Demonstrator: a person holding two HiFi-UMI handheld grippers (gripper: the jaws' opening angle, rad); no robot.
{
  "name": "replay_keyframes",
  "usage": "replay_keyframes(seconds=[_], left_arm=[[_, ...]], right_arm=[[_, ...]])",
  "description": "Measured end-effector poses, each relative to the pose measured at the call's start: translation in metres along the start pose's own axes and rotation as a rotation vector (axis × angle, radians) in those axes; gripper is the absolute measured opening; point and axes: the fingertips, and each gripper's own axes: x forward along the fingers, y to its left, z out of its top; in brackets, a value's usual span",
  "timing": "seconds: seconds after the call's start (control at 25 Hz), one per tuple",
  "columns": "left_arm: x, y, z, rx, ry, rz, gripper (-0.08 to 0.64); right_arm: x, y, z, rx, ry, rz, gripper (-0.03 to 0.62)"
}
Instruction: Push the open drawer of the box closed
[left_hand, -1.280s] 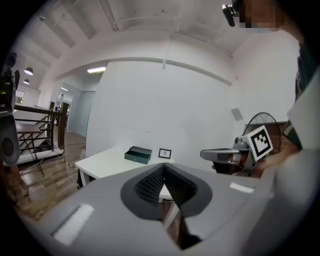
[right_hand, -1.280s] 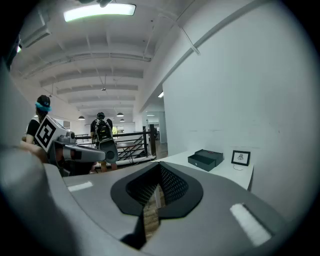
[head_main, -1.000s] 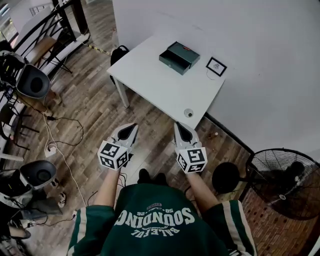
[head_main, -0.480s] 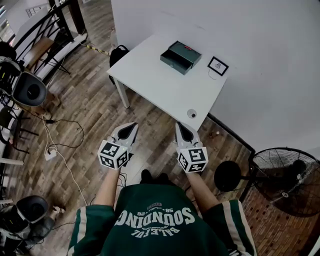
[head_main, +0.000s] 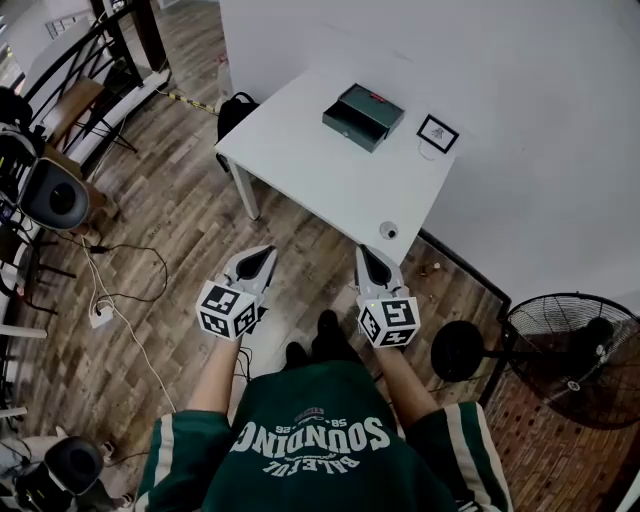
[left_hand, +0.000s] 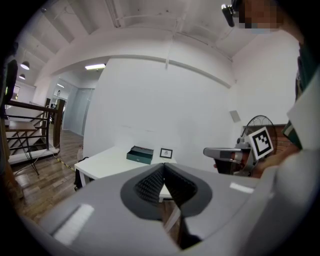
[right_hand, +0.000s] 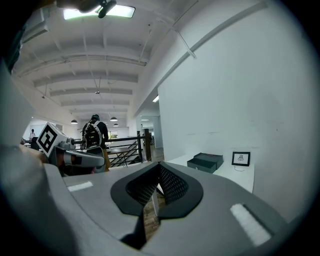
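Observation:
A dark green box (head_main: 368, 108) stands on the far part of a white table (head_main: 320, 175), and its drawer (head_main: 348, 127) sticks out toward the near side. The left gripper view shows the box (left_hand: 140, 154) small and far off, as does the right gripper view, where the box (right_hand: 205, 162) lies to the right. My left gripper (head_main: 263, 253) and right gripper (head_main: 364, 251) hover side by side over the wooden floor, short of the table's near edge. Both are shut with nothing held. They point level toward the table.
A small framed picture (head_main: 436, 133) stands right of the box and a small round object (head_main: 388, 230) lies near the table's front corner. A black fan (head_main: 568, 360) stands at the right, a backpack (head_main: 236, 108) by the table's left leg. Cables and stands fill the left floor.
The person has stepped slightly toward the table, one foot coming forward, carrying both grippers along. The jaws stay shut. Gear on the left floor has shifted in view.

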Motion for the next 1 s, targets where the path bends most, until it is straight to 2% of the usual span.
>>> replay_keyframes(seconds=[0.44, 0.64, 1.0], left_arm=[[0.043, 0.037, 0.005, 0.004, 0.028, -0.003, 0.052], [0.084, 0.064, 0.013, 0.01, 0.046, -0.014, 0.052], [0.192, 0.113, 0.044, 0.014, 0.065, -0.035, 0.052]], right_arm=[[0.05, -0.023, -0.011, 0.032, 0.027, -0.002, 0.002], [0.092, -0.049, -0.013, 0.048, 0.04, -0.014, 0.002], [0.188, -0.123, -0.001, 0.086, 0.056, -0.034, 0.002]])
